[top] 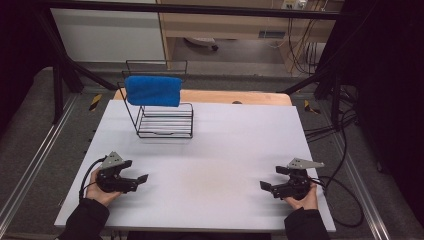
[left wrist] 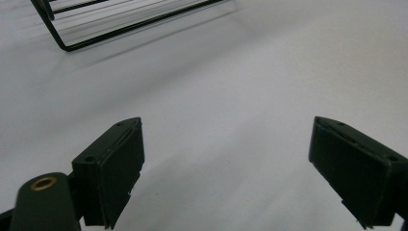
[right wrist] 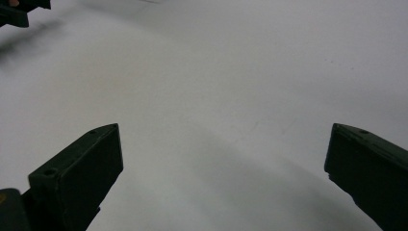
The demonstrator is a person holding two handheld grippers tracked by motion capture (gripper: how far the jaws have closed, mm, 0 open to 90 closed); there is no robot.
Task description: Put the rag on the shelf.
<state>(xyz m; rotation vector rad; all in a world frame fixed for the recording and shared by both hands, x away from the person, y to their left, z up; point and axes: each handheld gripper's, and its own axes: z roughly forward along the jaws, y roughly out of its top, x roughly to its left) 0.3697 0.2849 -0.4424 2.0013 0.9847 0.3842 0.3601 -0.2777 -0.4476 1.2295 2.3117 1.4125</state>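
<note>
A blue towel [top: 153, 90] hangs folded over the top bar of a black wire rack [top: 165, 122] at the back left of the white table [top: 210, 150]. My left gripper [top: 136, 174] rests near the table's front left, held in a hand, open with nothing between its jaws. Its own view shows the left gripper [left wrist: 226, 173] over bare table, with the rack's base [left wrist: 120, 24] at the top. My right gripper [top: 272, 186] sits at the front right, also open and empty. In its own view the right gripper [right wrist: 221, 178] points across bare table.
A wooden board [top: 240, 97] runs along the table's far edge behind the rack. Cables [top: 345, 200] trail off the right side. Metal frame legs [top: 60, 85] stand at the back corners. The other gripper [right wrist: 19, 12] shows at the top left of the right gripper view.
</note>
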